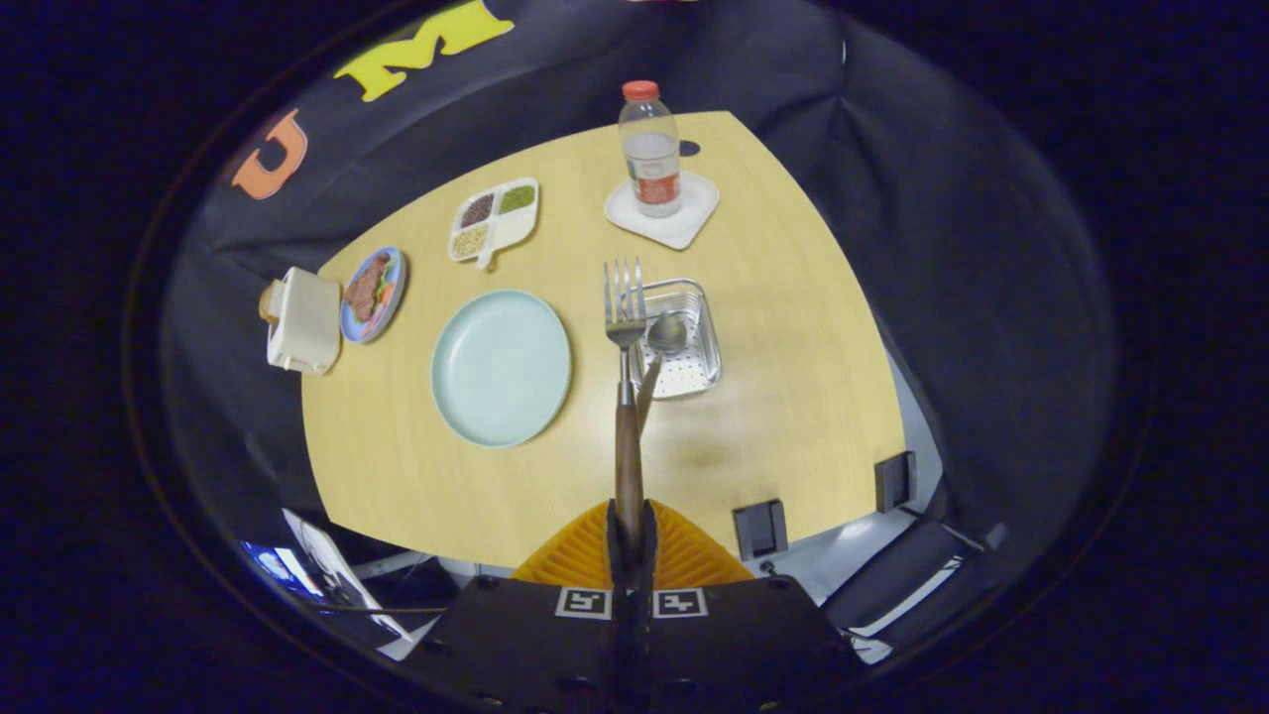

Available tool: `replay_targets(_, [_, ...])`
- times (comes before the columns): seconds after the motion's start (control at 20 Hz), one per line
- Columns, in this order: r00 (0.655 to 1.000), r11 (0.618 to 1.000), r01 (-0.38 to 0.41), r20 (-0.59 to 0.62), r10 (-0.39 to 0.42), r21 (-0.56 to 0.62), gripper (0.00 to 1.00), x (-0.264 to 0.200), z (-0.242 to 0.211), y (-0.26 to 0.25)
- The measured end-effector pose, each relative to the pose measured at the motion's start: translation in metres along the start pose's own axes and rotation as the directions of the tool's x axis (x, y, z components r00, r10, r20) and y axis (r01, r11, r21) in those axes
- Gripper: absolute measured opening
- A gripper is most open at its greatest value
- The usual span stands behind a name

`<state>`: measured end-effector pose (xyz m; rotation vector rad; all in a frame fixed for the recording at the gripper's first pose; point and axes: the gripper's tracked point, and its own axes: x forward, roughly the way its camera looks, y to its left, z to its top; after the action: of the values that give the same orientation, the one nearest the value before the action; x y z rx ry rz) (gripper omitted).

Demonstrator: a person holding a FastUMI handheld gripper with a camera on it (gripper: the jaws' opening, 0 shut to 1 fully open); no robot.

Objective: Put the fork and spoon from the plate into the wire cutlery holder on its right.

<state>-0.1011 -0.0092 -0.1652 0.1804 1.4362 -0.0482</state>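
We find the gripper (632,531) closed on the wooden handle of the fork (625,397), both orange fingers (575,560) pressing it from either side. The fork's long axis runs straight ahead from the fingers, tines outward, and it is held high above the table (793,397). The wire cutlery holder (684,342) lies beyond the fingers, just right of the fork's head. The spoon (662,342) already rests in the holder, its handle leaning out toward us. The plate (501,367), left of the holder, is bare. We judge that the coming move requires a slight rightward shift and a descent over the holder.
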Motion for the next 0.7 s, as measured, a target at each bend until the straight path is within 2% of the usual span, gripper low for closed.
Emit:
replay_targets(0.2, [0.994, 1.000, -0.015, -0.112, 0.017, 0.016, 0.00, 0.019, -0.007, -0.009])
replay_targets(0.5, [0.991, 0.999, 0.005, -0.133, 0.002, 0.048, 0.01, 0.034, 0.017, -0.017])
replay_targets(0.7, [0.992, 1.000, 0.010, -0.129, -0.007, 0.023, 0.09, 0.037, 0.030, -0.016])
